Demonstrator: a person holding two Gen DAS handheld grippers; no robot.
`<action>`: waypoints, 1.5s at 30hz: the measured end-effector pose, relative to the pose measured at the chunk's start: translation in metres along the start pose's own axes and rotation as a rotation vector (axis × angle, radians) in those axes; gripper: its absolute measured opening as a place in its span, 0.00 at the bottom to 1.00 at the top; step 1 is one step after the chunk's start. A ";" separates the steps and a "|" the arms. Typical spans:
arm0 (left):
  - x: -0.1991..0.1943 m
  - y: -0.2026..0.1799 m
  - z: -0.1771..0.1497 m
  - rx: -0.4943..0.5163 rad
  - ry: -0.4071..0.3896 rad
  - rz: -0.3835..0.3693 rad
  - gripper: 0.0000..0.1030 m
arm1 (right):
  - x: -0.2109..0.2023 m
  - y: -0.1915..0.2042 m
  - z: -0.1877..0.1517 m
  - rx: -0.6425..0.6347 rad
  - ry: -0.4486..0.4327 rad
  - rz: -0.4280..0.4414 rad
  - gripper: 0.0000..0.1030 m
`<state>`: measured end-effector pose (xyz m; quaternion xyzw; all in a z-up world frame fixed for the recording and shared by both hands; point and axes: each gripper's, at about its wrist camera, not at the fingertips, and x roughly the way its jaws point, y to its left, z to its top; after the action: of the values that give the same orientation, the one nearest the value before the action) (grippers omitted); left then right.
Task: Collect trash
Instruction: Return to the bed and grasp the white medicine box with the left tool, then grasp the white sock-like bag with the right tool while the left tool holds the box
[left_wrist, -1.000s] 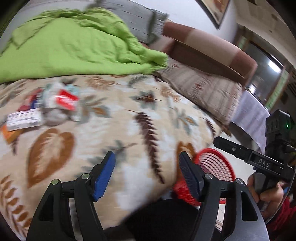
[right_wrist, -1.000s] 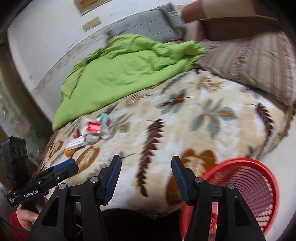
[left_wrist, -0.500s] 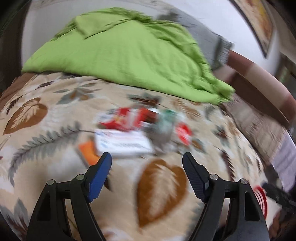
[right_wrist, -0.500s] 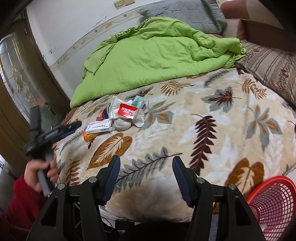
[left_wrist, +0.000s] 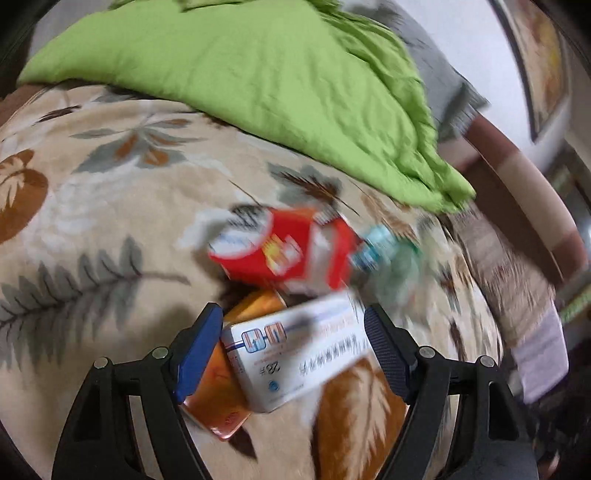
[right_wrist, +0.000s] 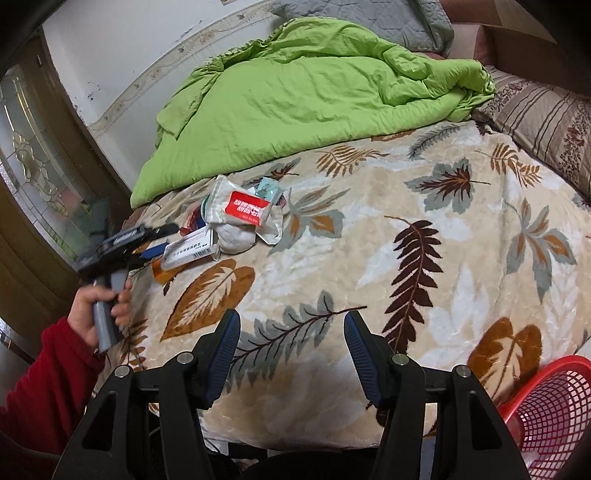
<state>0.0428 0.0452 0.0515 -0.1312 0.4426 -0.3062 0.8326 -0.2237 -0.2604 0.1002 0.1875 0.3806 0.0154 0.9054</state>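
A white printed box (left_wrist: 295, 354) lies tilted on an orange packet (left_wrist: 218, 387) beside a red carton (left_wrist: 288, 251) on the leaf-patterned blanket (right_wrist: 369, 258), between the left gripper's (left_wrist: 293, 347) just-widened jaws, not pinched, while the right gripper (right_wrist: 291, 350) gapes empty near the red basket (right_wrist: 546, 406), its contents unclear.

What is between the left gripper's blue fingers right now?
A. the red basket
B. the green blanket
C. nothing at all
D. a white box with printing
D: in the left wrist view the white box lies between the left gripper and its open fingers.
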 end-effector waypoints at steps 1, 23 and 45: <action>-0.002 -0.005 -0.005 0.023 0.007 -0.008 0.75 | 0.002 -0.001 0.001 0.001 0.002 0.001 0.61; 0.041 -0.086 -0.069 0.203 0.128 0.157 0.57 | 0.035 0.016 0.026 0.005 0.016 0.052 0.61; -0.070 -0.052 -0.079 0.101 -0.259 0.364 0.52 | 0.181 0.120 0.080 -0.297 0.033 -0.049 0.64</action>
<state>-0.0715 0.0528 0.0770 -0.0453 0.3325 -0.1532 0.9295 -0.0259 -0.1447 0.0696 0.0418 0.3935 0.0525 0.9169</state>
